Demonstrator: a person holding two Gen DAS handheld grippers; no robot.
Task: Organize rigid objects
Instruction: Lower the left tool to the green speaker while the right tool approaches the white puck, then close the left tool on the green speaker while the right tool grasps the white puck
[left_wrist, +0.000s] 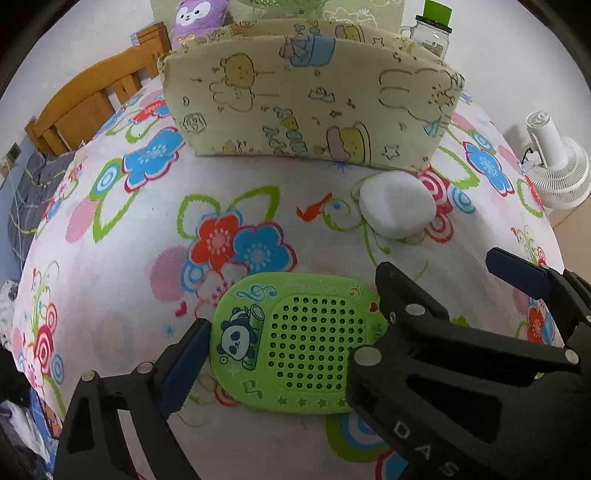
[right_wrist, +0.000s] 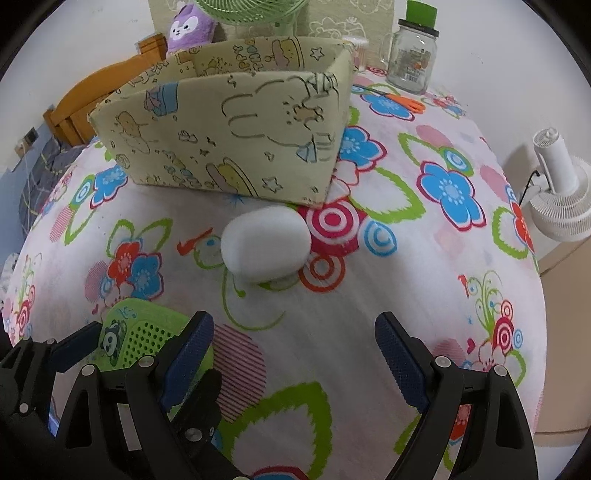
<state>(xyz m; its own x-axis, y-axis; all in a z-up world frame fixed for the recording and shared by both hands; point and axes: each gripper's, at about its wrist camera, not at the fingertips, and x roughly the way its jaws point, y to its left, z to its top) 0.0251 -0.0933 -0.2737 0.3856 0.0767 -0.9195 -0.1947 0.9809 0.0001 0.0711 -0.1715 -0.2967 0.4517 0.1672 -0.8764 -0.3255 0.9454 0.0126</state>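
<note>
On the flowered bench, the green panda toy (left_wrist: 295, 343) lies between the spread fingers of the left hand-held gripper (left_wrist: 291, 332). The right hand-held gripper (right_wrist: 295, 354), also spread, faces a white lump (right_wrist: 266, 243) near the fabric box (right_wrist: 221, 136). Bare cloth lies rightward toward the bench edge.

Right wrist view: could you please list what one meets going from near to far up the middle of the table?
Right gripper → white round object → fabric storage box → purple plush toy.
</note>
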